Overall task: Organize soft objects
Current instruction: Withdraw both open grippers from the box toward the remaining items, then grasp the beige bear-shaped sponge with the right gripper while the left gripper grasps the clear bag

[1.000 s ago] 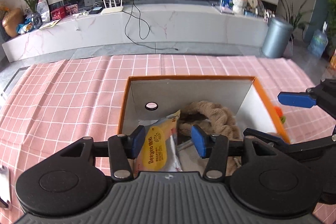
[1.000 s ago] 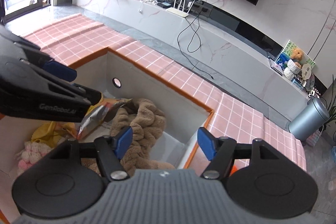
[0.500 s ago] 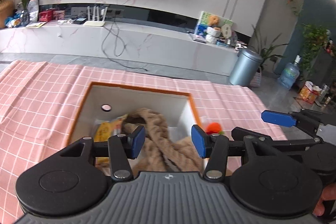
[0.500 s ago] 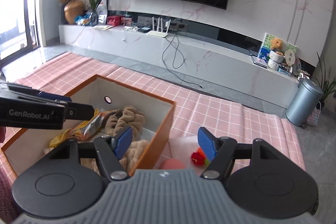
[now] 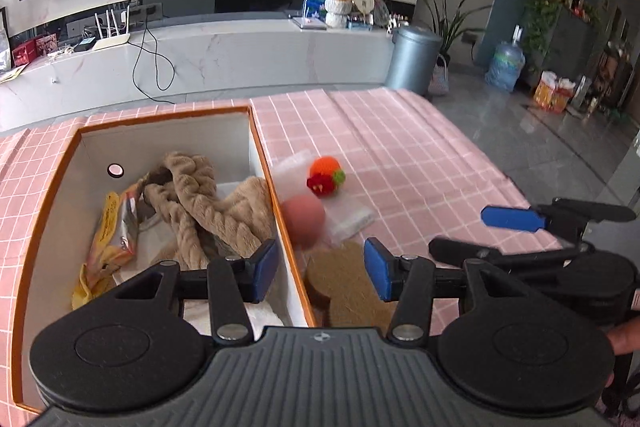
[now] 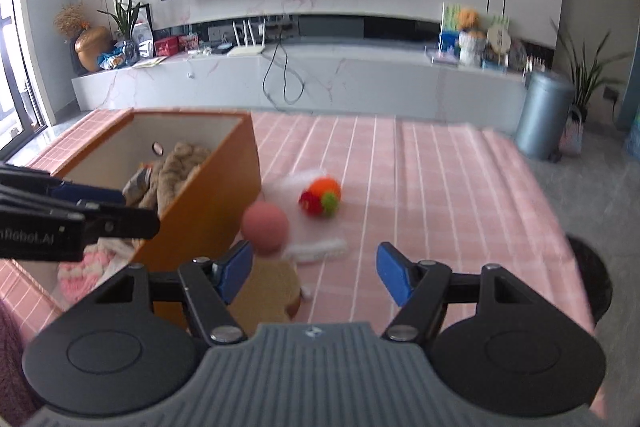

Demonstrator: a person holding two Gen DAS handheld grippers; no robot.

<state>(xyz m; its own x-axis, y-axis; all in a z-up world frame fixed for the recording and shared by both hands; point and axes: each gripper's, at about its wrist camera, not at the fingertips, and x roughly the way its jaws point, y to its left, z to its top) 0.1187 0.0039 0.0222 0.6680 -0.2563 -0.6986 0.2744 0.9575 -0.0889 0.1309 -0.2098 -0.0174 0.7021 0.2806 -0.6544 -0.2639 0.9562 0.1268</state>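
Your left gripper was partly open and held nothing; its one pad hung over the inside of the box and the other over the brown pad, so the box wall stood between the jaws. Your right gripper was also open, a little wider, and empty, above the cloth just right of the box. In the left view it showed at the right edge, with your fingertip behind it.

Near the grippers, the brown pad lay flat on the cloth, touching the outer wall of the box. Just behind it was the pink ball, also against the wall. A clear bag lay beside the ball. A little farther stood the orange toy, with red and green parts, on a second clear bag.

Inside the box were a beige rope plush, a yellow snack bag at its left, and something pink and white in the near corner.

Far behind, a grey bin stood on the floor by the long white shelf
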